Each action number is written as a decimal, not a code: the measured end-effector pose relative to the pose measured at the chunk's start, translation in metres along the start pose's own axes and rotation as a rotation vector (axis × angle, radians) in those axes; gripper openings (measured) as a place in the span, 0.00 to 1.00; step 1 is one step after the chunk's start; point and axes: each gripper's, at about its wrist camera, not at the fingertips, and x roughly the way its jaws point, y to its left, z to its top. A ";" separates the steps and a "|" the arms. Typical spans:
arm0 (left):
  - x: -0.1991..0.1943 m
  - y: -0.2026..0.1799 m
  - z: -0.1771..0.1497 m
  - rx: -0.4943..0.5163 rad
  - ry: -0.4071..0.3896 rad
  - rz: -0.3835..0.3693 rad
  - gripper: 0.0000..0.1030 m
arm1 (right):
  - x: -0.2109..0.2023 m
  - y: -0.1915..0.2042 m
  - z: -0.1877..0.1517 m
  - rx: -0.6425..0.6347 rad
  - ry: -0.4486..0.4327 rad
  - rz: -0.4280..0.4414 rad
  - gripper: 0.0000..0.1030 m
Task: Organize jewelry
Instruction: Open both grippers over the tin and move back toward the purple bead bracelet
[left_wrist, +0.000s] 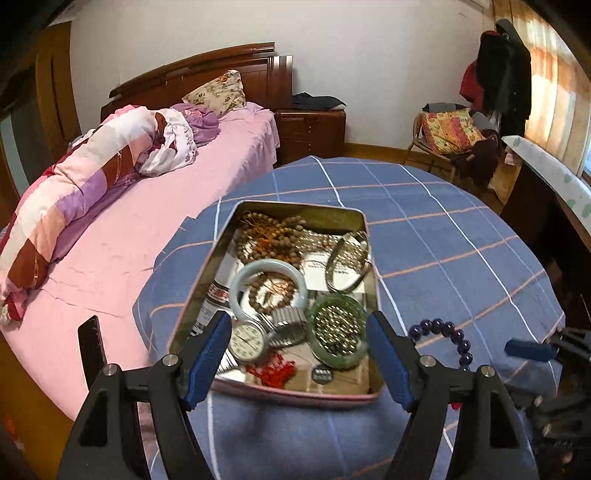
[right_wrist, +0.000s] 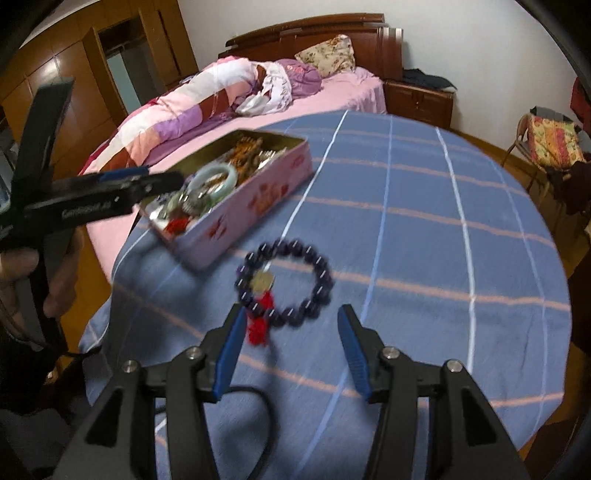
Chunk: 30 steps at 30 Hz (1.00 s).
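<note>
The left wrist camera looks steeply down, close over the open tin (left_wrist: 291, 295) on the blue checked counter (left_wrist: 443, 240), facing the far headboard. The right wrist camera sits lower and further right, facing the same way. Both share the tin (right_wrist: 236, 206), dark bead bracelet (right_wrist: 284, 280) and bed (right_wrist: 332, 99).

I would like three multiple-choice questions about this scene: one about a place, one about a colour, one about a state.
1. Where does the dark bead bracelet lie?
A. in the tin
B. on the blue checked cloth, beside the tin
C. on the bed

2. What colour is the bracelet's tassel?
A. red
B. green
C. white

3. How is the pink tin?
A. closed with a lid
B. open and empty
C. open, with jewelry inside

Answers: 1 B, the bracelet rests on the cloth outside the tin; 2 A, the tassel is plainly red; 3 C, no lid, beads and a watch show inside.
</note>
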 end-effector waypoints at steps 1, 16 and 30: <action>-0.001 -0.002 -0.002 0.000 0.001 0.002 0.73 | 0.003 0.002 -0.004 -0.005 0.008 0.003 0.53; -0.012 -0.012 -0.031 -0.003 0.019 0.014 0.73 | 0.029 0.010 -0.015 0.012 0.033 0.030 0.12; -0.022 -0.040 -0.031 0.067 -0.016 0.016 0.73 | -0.025 -0.006 -0.007 0.021 -0.104 -0.016 0.04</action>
